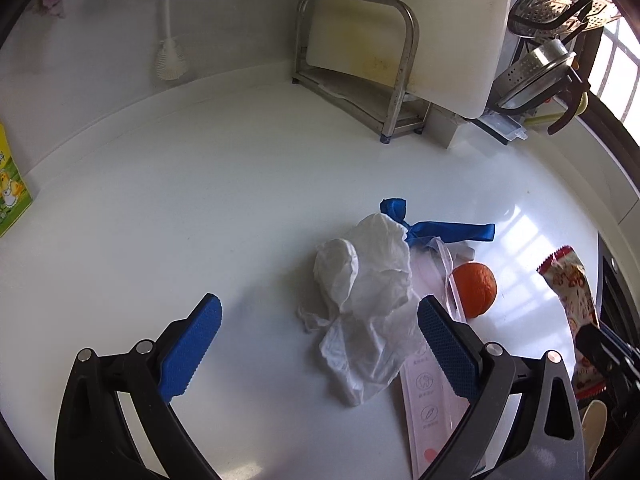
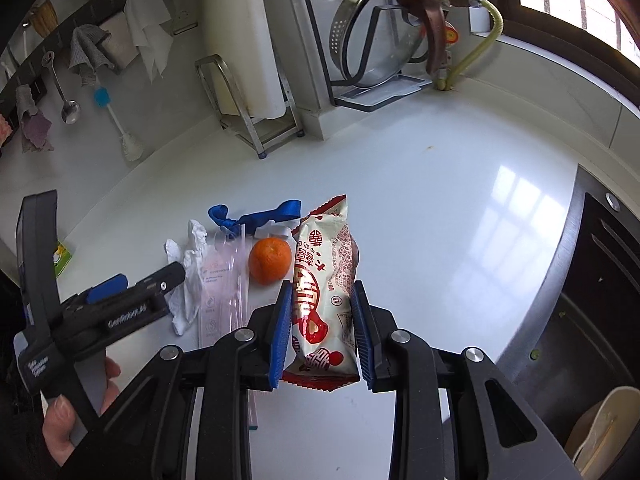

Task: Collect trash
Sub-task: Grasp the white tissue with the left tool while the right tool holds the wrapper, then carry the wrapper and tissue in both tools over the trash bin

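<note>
The snack wrapper [image 2: 324, 280], white with red print, is pinched between the two blue fingers [image 2: 280, 332] of the right gripper [image 2: 322, 334], which press on both of its sides; it stands lifted above the white counter [image 2: 440, 208]. Just to the left of it on the counter lies an orange [image 2: 270, 260], and next to the orange a clear pink packet [image 2: 222, 292], a crumpled white tissue [image 1: 368, 292] and a blue ribbon [image 1: 436, 230] behind them. In the left wrist view the tissue lies partly over the pink packet, and the left gripper [image 1: 320, 344] is above this pile with its fingers [image 1: 192, 344] spread wide, not touching anything; the tissue is seen between them. In the right wrist view, a hand [image 2: 76, 412] holds the left gripper at the lower left. At the back of the counter stands a metal rack [image 1: 360, 68] with a white cutting board [image 1: 420, 20], and a brush [image 2: 120, 128] hangs on the wall.
</note>
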